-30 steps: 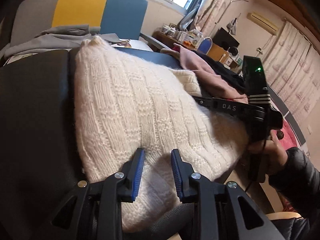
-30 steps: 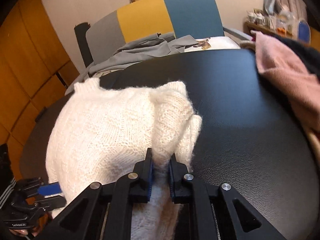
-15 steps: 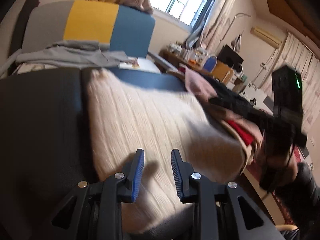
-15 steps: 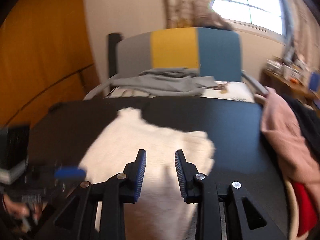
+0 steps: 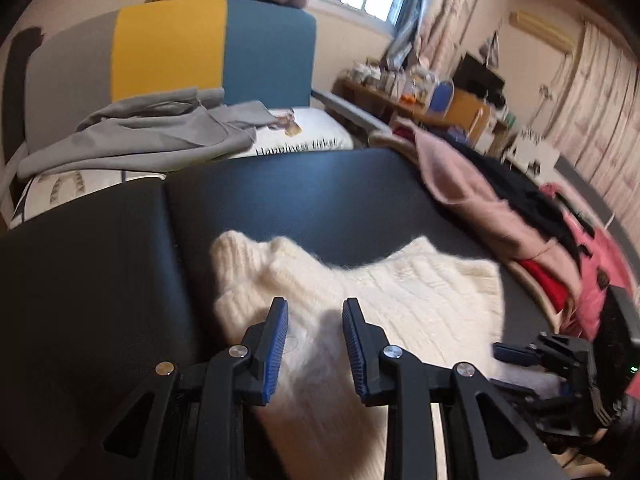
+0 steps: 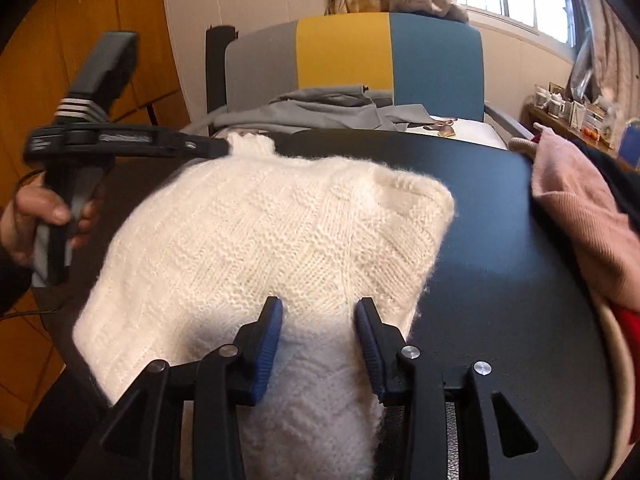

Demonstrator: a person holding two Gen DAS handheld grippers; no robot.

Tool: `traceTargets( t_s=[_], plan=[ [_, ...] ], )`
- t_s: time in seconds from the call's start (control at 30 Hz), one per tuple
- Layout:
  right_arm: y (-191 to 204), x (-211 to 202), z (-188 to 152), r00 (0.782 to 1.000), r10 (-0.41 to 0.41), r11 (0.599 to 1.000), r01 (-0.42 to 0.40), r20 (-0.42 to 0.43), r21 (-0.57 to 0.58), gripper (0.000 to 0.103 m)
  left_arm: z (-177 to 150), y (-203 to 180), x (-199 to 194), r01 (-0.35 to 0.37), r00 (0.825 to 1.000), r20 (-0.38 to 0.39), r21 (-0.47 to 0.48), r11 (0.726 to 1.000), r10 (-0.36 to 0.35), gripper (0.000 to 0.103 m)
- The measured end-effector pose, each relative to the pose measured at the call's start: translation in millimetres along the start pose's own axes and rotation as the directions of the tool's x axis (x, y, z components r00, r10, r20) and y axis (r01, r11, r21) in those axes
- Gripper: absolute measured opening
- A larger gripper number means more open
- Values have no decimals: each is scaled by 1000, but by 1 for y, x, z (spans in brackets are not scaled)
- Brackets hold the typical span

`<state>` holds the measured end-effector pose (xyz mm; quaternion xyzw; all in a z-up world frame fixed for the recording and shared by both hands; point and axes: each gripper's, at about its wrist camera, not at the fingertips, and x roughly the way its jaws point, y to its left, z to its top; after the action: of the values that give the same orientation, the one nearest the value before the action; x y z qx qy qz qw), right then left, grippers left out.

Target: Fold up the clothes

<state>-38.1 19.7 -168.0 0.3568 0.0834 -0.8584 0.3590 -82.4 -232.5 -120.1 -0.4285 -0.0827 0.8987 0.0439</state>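
Note:
A cream knitted sweater (image 6: pixel 280 232) lies folded on the black round table (image 6: pixel 500 240). My right gripper (image 6: pixel 319 308) stands open over its near edge, with knit showing between the blue pads. In the left wrist view the sweater (image 5: pixel 400 300) spreads under my left gripper (image 5: pixel 314 308), which is open with its fingers just above the knit. The right wrist view shows the left gripper (image 6: pixel 208 146) from the side, its tips at the sweater's far corner, held by a hand (image 6: pixel 24 216). The right gripper (image 5: pixel 520 350) shows at the sweater's right edge.
A pile of clothes, pink sweater (image 6: pixel 580 220) on top with black and red pieces, covers the table's right side. Behind the table stands a grey, yellow and blue chair (image 6: pixel 344 52) with a grey garment (image 5: pixel 140 136) on its seat.
My right gripper let go of the bunched sweater fold and opened. The sweater settled flatter on the table. Both grippers shifted, and the left one now looks across the sweater from farther back.

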Motion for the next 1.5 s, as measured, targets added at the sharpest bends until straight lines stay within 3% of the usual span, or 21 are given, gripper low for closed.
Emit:
traceTargets(
  t_s=[0.07, 0.1, 0.4, 0.47, 0.5, 0.57, 0.63, 0.7, 0.77, 0.8, 0.83, 0.9, 0.97, 1.03, 1.27, 1.43, 1.5],
  plan=[
    [-1, 0, -1, 1000, 5, 1000, -5, 9, 0, 38, -1, -3, 26, -32, 997, -77, -9, 999, 31, 28],
    [-2, 0, -2, 1000, 9, 1000, -9, 16, 0, 39, -4, -1, 33, -37, 997, -73, -38, 999, 34, 28],
    [-7, -1, 1, 999, 33, 998, -34, 21, 44, 40, -10, -2, 30, -59, 998, -2, -104, 993, 59, 29],
    [-9, -2, 2, 999, 47, 997, -48, 17, 66, 42, -11, 11, 18, 17, 998, 63, -167, 986, -6, 29],
    [-10, -3, 3, 998, 54, 996, -55, 15, 76, 43, -14, 21, 9, 70, 994, 100, -214, 974, -49, 28],
    [-11, -4, 4, 998, 67, 993, -68, 12, 97, 45, -21, 51, -9, 198, 975, 164, -345, 917, -149, 33],
    [-14, -6, 7, 996, 90, 988, -90, 3, 123, 48, -33, 77, -25, 268, 959, 204, -419, 867, -198, 39],
    [-21, -13, 13, 993, 118, 979, -119, 13, 166, 55, -45, 87, -34, 309, 948, 211, -431, 848, -239, 44],
    [-30, -21, 20, 989, 147, 966, -150, 31, 211, 59, -58, 96, -39, 368, 929, 212, -439, 820, -303, 56],
    [-34, -25, 24, 986, 161, 958, -166, 40, 233, 68, -64, 99, -38, 382, 924, 209, -450, 807, -321, 57],
    [-38, -29, 27, 983, 175, 950, -182, 49, 255, 82, -70, 102, -36, 395, 919, 207, -462, 794, -336, 59],
    [-47, -34, 33, 978, 198, 934, -207, 61, 292, 99, -80, 106, -31, 427, 904, 207, -484, 764, -374, 65],
    [-58, -30, 33, 977, 210, 926, -211, 38, 314, 100, -87, 109, -23, 479, 876, 227, -511, 714, -425, 70],
    [-67, -19, 32, 976, 219, 921, -203, -11, 334, 100, -86, 109, -16, 504, 861, 244, -519, 691, -446, 71],
    [-85, 14, 22, 951, 306, 869, -262, -40, 420, 99, -72, 99, 12, 538, 839, 220, -482, 692, -498, 73],
    [-83, 45, 17, 914, 402, 825, -335, -57, 454, 100, -64, 88, 20, 545, 835, 209, -450, 708, -510, 78],
    [-75, 46, 17, 915, 400, 842, -346, -48, 415, 99, -60, 83, 22, 529, 842, 175, -454, 717, -510, 77]
  ],
)
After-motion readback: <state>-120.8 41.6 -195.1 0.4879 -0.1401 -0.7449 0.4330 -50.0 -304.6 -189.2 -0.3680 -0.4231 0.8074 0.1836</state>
